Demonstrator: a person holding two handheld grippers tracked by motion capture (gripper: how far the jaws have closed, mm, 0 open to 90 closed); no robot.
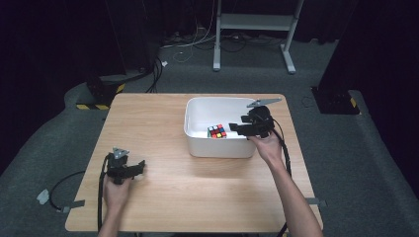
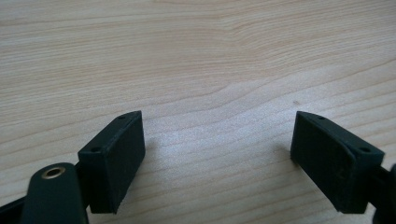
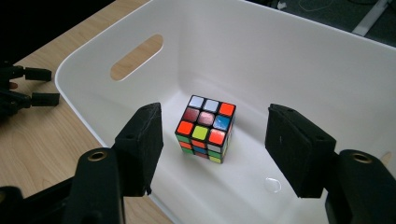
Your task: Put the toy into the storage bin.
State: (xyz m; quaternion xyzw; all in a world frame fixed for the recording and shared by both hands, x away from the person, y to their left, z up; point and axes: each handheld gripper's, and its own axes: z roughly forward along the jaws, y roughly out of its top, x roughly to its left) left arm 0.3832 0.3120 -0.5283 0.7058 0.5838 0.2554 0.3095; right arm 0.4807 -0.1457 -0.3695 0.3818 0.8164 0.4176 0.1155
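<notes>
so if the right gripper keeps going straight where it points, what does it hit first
Probably the puzzle cube on the floor of the white bin: it sits between the right gripper's open jaws, ahead of them. Depth is hard to judge.

A light wooden table [image 1: 163, 123] stands on grey carpet. Toward its two o'clock sits a white plastic tub [image 1: 197, 143], and a colour-scrambled puzzle cube [image 1: 217, 131] rests on the tub's floor. The right gripper [image 1: 233, 127] hangs over the tub's three o'clock rim, its jaws pointing at the cube from just beside it without touching. At the table's eight o'clock the left gripper [image 1: 142, 166] lies low over bare wood, well apart from the tub, a black cable trailing behind it.
</notes>
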